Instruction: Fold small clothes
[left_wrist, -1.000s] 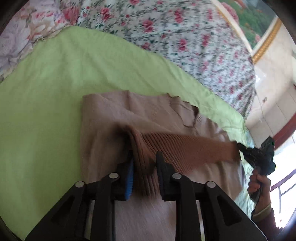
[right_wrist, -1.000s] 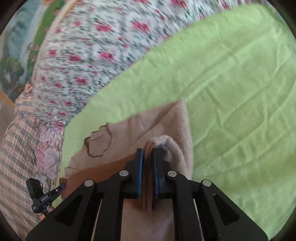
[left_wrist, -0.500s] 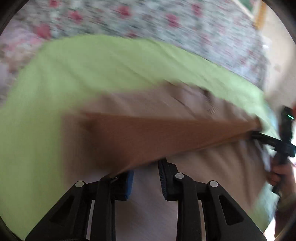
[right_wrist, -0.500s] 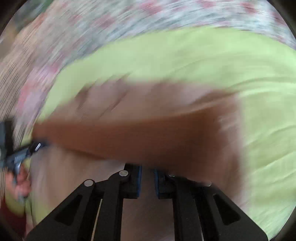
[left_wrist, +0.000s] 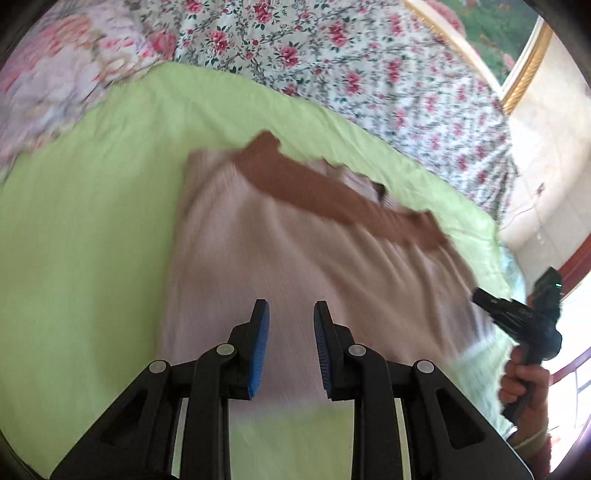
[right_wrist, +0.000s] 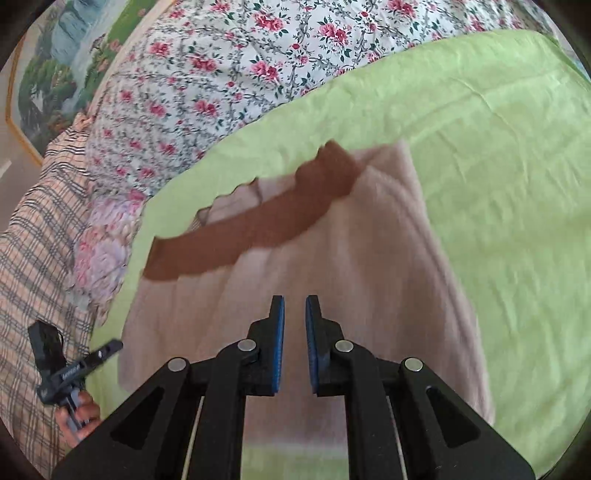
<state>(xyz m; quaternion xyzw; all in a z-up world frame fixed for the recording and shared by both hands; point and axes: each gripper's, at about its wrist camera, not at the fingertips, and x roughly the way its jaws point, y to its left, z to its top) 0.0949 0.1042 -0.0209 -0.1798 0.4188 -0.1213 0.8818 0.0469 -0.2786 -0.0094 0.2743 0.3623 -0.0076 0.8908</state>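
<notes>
A pale pink knitted sweater (left_wrist: 295, 266) lies spread on the green sheet (left_wrist: 92, 221) that covers the bed, with its darker brown ribbed hem band (left_wrist: 332, 199) laid across the upper part near the neckline. The left hand-held gripper (left_wrist: 291, 350) hovers over the lower body of the garment with its jaws parted and nothing between them. The right hand-held gripper (right_wrist: 294, 343) hangs above the same cloth, jaws slightly apart and likewise empty. The next fold probably calls for a pinch at each outer edge. Taking both layers together, lifting evenly and keeping the two edges level should stop the band from sliding askew. Floral bedding (right_wrist: 240, 74) lies beyond the sheet.
</notes>
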